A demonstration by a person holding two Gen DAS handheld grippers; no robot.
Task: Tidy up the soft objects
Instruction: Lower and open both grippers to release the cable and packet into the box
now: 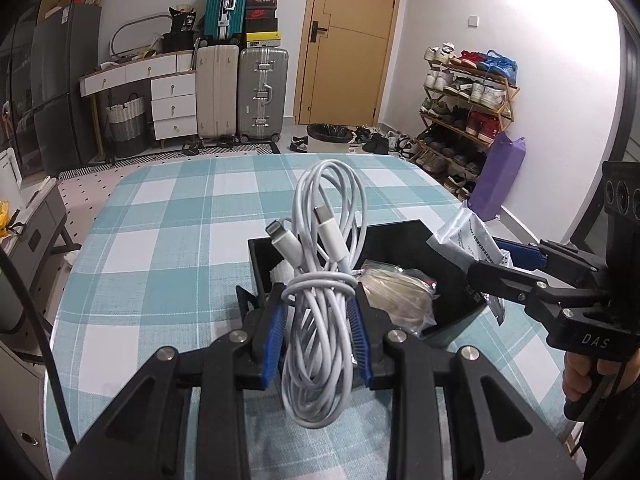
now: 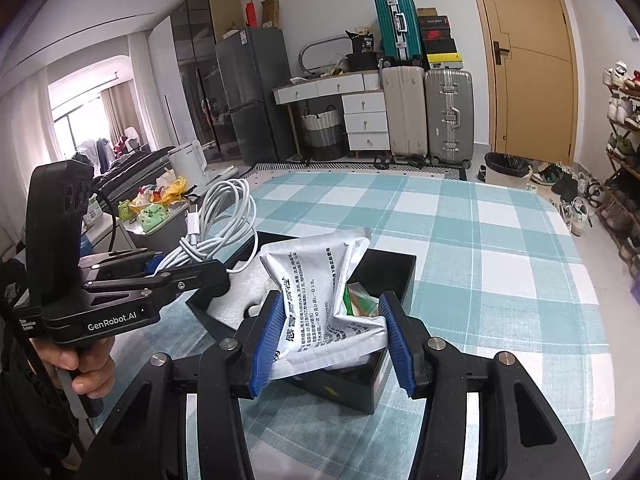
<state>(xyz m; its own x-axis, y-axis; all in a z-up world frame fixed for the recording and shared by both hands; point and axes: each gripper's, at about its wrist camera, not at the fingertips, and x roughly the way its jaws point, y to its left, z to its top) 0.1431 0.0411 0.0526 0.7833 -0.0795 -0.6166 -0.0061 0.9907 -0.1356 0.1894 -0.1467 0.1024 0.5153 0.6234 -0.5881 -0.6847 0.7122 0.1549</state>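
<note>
Currently, two soft items are held above a black box (image 1: 404, 236) that sits on the checked surface (image 1: 168, 240). The left tool (image 1: 318, 312) is closed on a coiled white cable (image 1: 320, 320), which is pinched at its wrapped waist between the blue pads (image 1: 276, 344); the loops hang below and rise above the grip, and both connectors point upward. The right tool (image 2: 330, 340) is clamped on a silver foil sachet (image 2: 316, 280), which is crumpled inward by the squeeze and held just over the near edge of the box.

Inside the box, a clear bag with pale contents (image 1: 396, 292) and something white at the left wall can be seen from the left wrist view; a small green packet (image 2: 360, 300) is visible behind the sachet from the right wrist view.

The step in hand is judged to be the placing of both items into the box, with several things apparently packed already. For the next move, each tool would need to be lowered over a free part of the interior and opened there. The cable's loose loops may catch on the box rim, so it should be brought in centrally. The sachet, being light, may cling to a pad when released.
</note>
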